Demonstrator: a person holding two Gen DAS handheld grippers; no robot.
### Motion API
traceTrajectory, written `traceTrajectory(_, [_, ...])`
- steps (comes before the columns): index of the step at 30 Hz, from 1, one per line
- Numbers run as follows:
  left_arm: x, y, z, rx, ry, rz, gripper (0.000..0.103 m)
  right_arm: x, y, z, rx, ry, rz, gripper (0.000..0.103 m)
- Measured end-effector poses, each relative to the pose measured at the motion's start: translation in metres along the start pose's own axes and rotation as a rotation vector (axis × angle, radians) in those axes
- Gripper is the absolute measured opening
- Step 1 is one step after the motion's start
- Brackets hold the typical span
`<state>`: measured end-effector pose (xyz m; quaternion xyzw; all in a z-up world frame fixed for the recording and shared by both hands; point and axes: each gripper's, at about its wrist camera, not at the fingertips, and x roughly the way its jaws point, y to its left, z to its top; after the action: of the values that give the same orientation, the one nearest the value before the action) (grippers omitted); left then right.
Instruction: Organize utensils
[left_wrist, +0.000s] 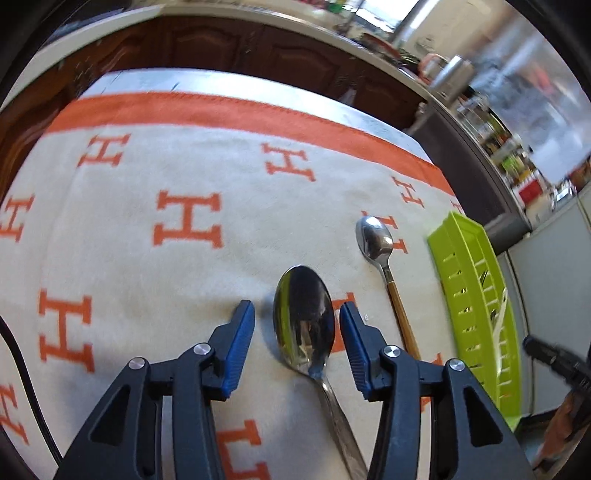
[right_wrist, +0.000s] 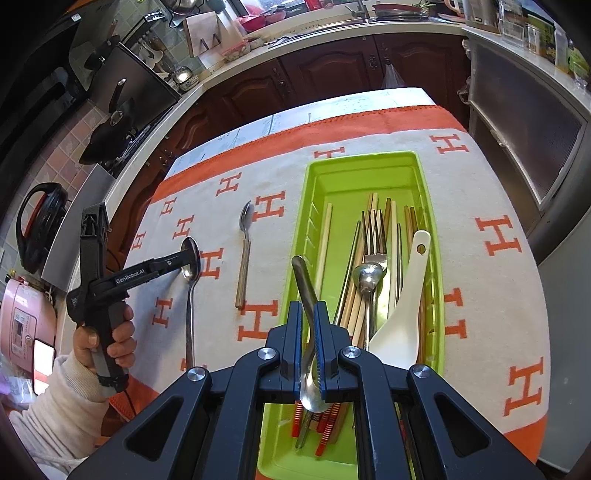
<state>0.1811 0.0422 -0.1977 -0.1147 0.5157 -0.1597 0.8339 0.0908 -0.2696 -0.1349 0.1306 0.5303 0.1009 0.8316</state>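
Bench covered with a white cloth bearing orange H marks. Green tray lies at the right of the cloth, already holding chopsticks, a fork, a metal spoon and a white ceramic spoon.

Right gripper: jaws together, clamped on a steel utensil, apparently a spoon held near its bowl with the handle pointing forward and up. It hangs over the near end of the tray, above the red-striped chopstick ends; whether it touches anything below cannot be told.

Left gripper: jaws apart, straddling the bowl of the large steel spoon, which lies flat on the cloth, handle running back under the gripper. Neither pad appears to touch it. The wooden-handled spoon lies just beside it, between it and the tray.

Judgement: two steps in hand, a release on the right and a pickup on the left.
- Right: lower the utensil until it lies along the tray's length with the other pieces, then open; dropping from height risks it bouncing onto the fork tines.
- Left: the bowl is wide, curved and slick, a poor place to pinch. Better to draw back to the neck or handle, come low to the cloth, and close squarely.
- Keep the outer finger away from the wooden-handled spoon.
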Motion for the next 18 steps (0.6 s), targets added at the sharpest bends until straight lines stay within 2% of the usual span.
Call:
traceTrajectory(3, [0.004, 0.000, 0.003, 0.044, -0.031, -0.039, 0.046, -0.001, -0.002, -0.001, 0.006, -0.002, -0.020, 0.006])
traceTrajectory(8, [0.005, 0.018, 0.006, 0.046, -0.062, -0.191, 0.046, -0.001, -0.009, -0.004, 0.031, 0.008, -0.058, 0.006])
traceTrajectory(12, [0.006, 0.026, 0.006, 0.066, -0.058, -0.276, 0.044, 0.001, -0.011, -0.007, 0.043, 0.019, -0.078, 0.006])
traceTrajectory(13, [0.008, 0.027, 0.005, 0.063, -0.047, -0.299, 0.039, 0.001, -0.010, -0.009, 0.043, 0.021, -0.082, 0.006])
traceTrajectory(14, [0.012, 0.028, 0.006, 0.062, -0.025, -0.320, 0.027, 0.002, -0.008, -0.010, 0.043, 0.024, -0.086, 0.006])
traceTrajectory(15, [0.013, 0.027, 0.005, 0.063, -0.017, -0.326, 0.023, 0.003, -0.007, -0.010, 0.041, 0.028, -0.090, 0.006])
traceTrajectory(18, [0.019, 0.021, 0.004, 0.083, 0.005, -0.343, 0.021, 0.007, 0.001, -0.013, 0.035, 0.039, -0.095, 0.006])
